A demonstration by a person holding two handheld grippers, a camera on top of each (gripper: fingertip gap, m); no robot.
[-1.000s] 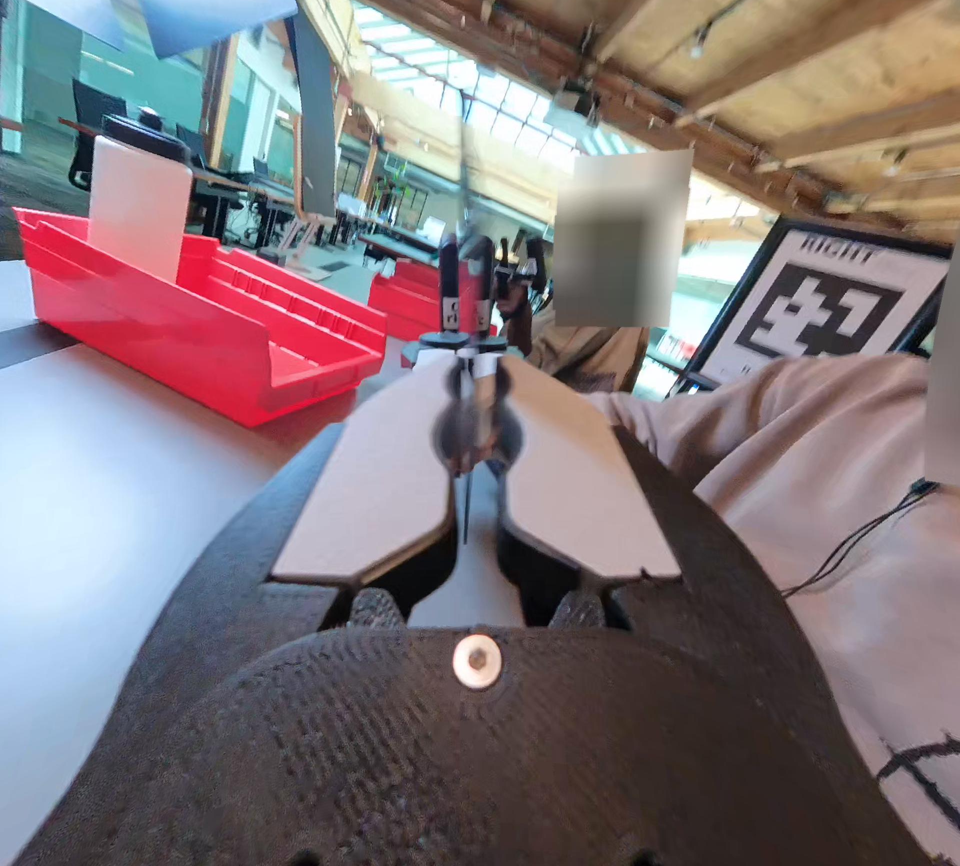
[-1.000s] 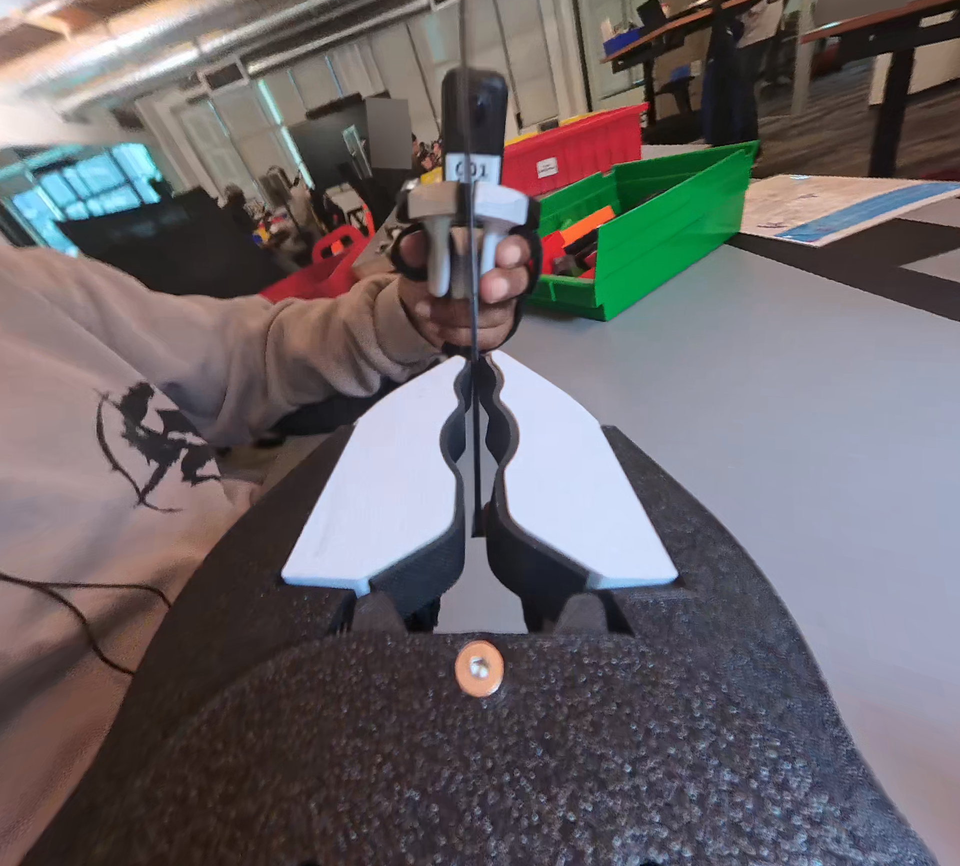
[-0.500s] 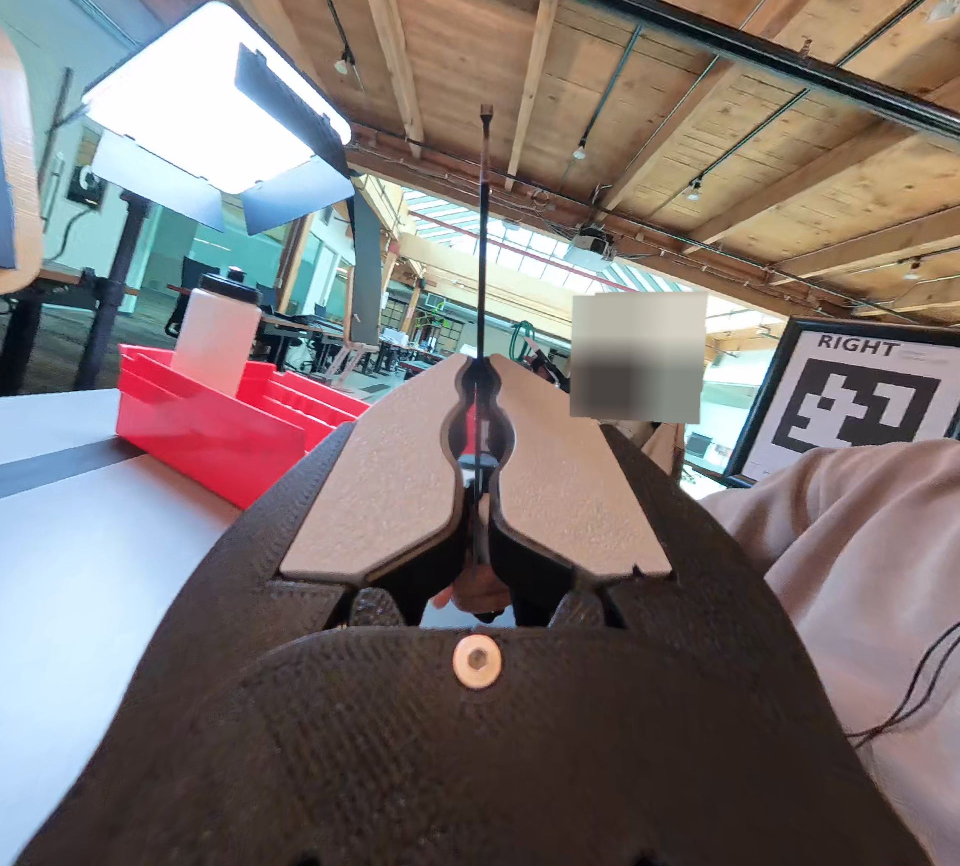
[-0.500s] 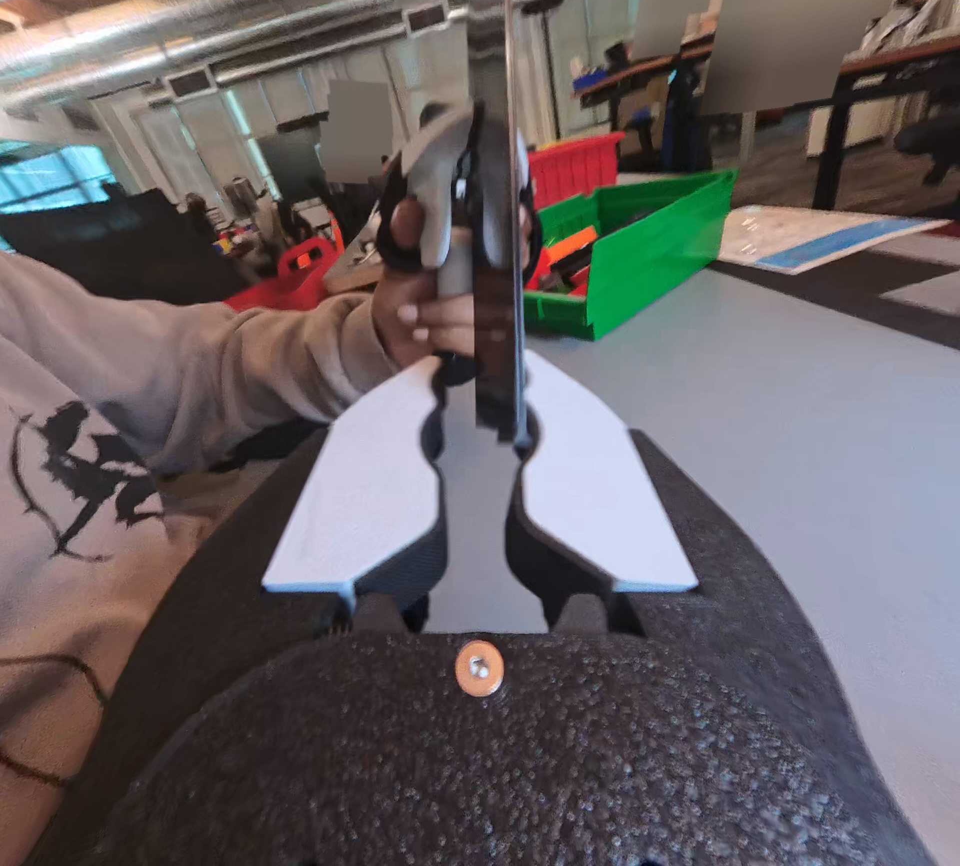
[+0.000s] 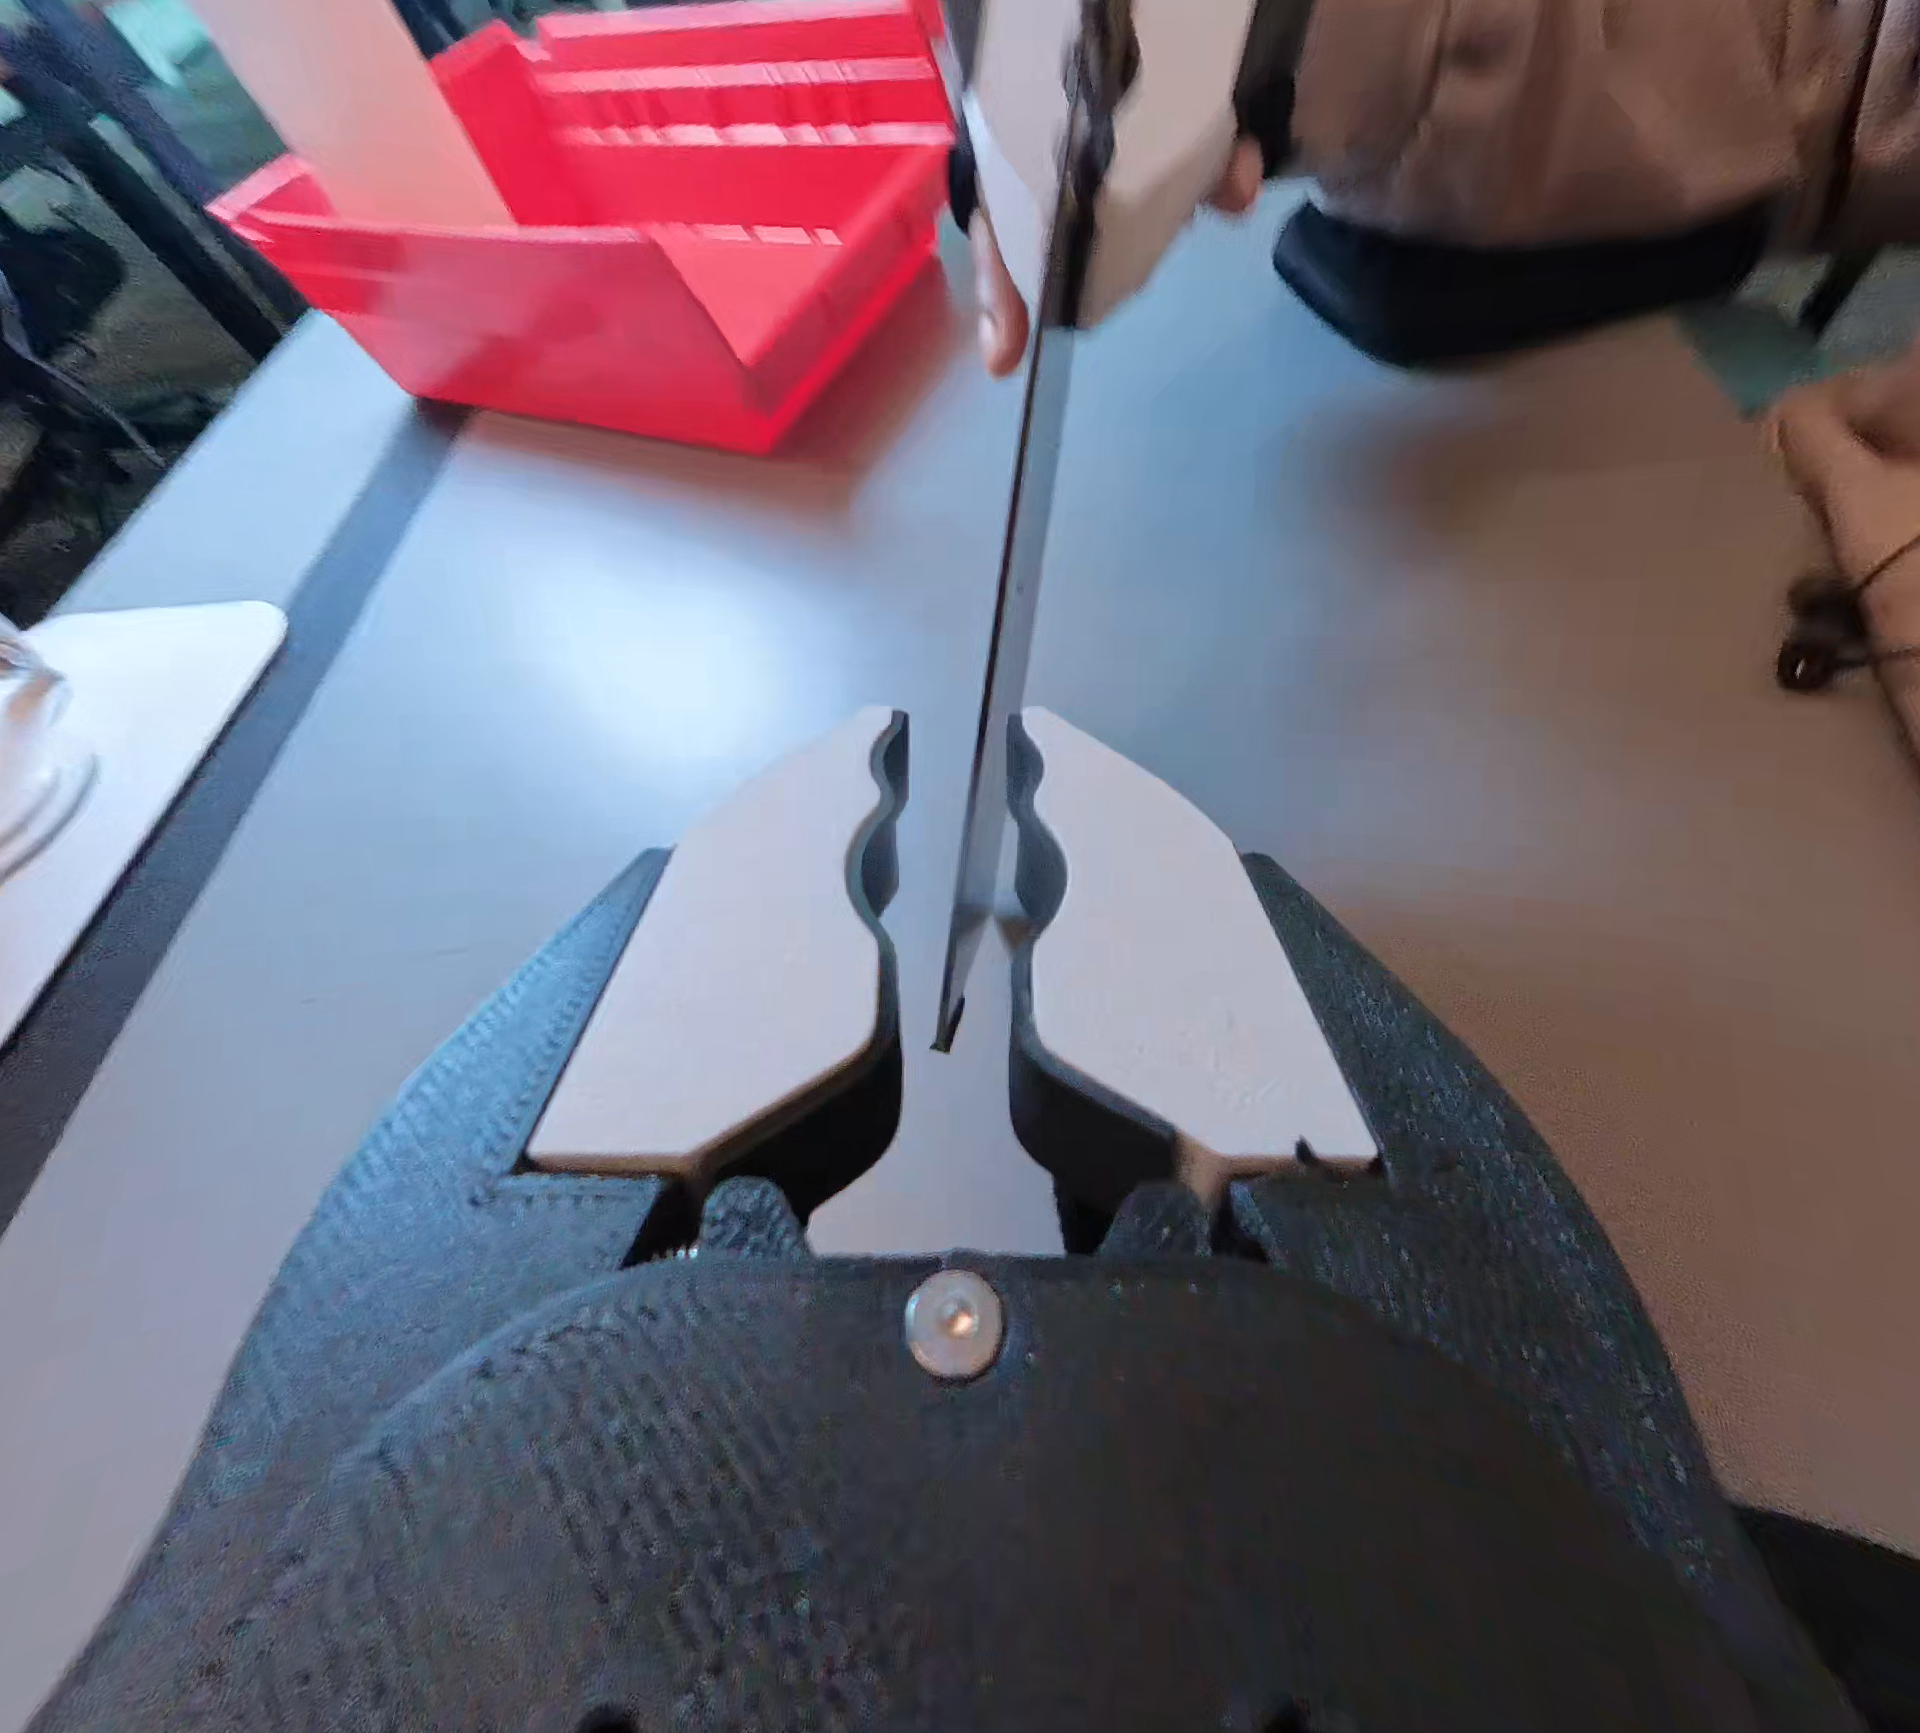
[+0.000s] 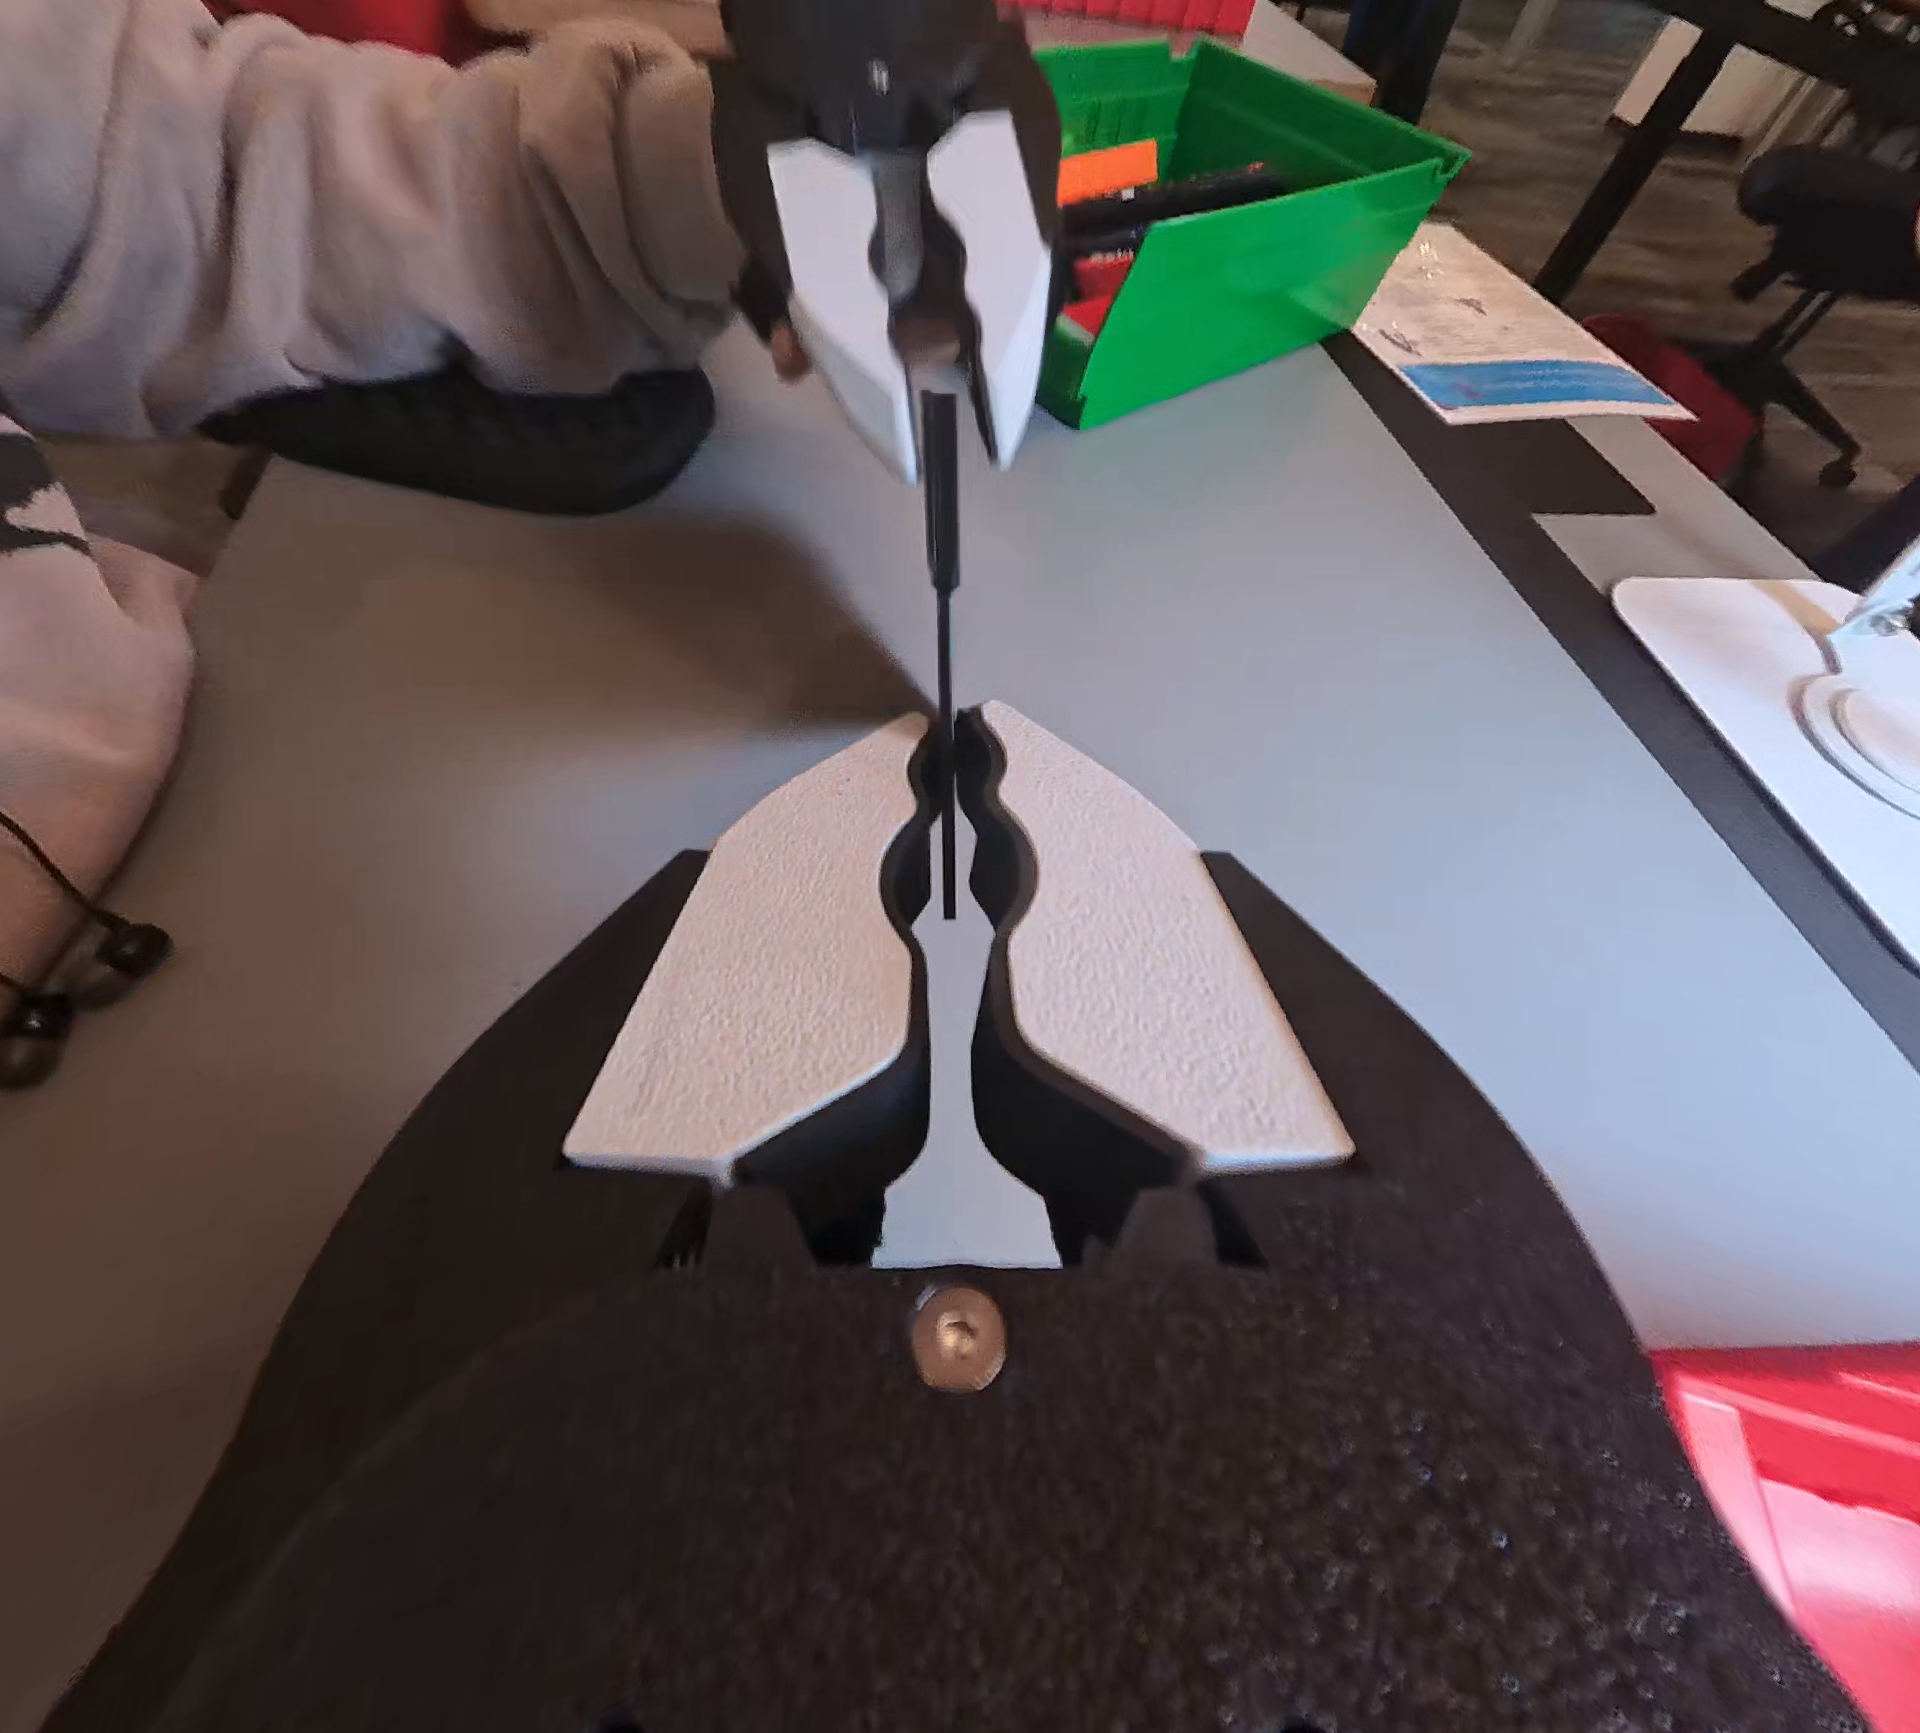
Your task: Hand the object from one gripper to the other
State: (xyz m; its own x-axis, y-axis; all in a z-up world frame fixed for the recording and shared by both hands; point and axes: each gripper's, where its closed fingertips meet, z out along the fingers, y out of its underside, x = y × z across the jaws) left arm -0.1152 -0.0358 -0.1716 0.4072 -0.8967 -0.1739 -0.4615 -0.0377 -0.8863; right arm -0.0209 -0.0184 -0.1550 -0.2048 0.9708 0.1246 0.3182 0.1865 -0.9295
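A thin black rod-like tool [image 5: 1023, 540] spans the gap between the two grippers above the grey table [image 5: 623, 748]. My right gripper [image 6: 954, 717] is shut on its thin end. The tool [image 6: 943, 644] runs away from the right gripper to my left gripper [image 6: 951, 457]. My left gripper [image 5: 956, 738] is open, and the tool's thicker end lies loose between its fingers, close to the right-hand finger. The right gripper [image 5: 1060, 312] shows at the top of the left wrist view, held by a hand in a beige sleeve.
A red bin [image 5: 623, 281] with a white bottle [image 5: 343, 73] stands beyond the left gripper. A green bin [image 6: 1247, 249] of parts and a paper sheet [image 6: 1507, 353] lie beyond the right gripper. A white pad [image 6: 1714, 675] is at the table edge. An earphone cable [image 6: 62, 1008] lies near the sleeve.
Half a second ago the left gripper was shut on the tool and the right was open. Now the right is shut on it and the left has opened. Both views have tilted down toward the table.
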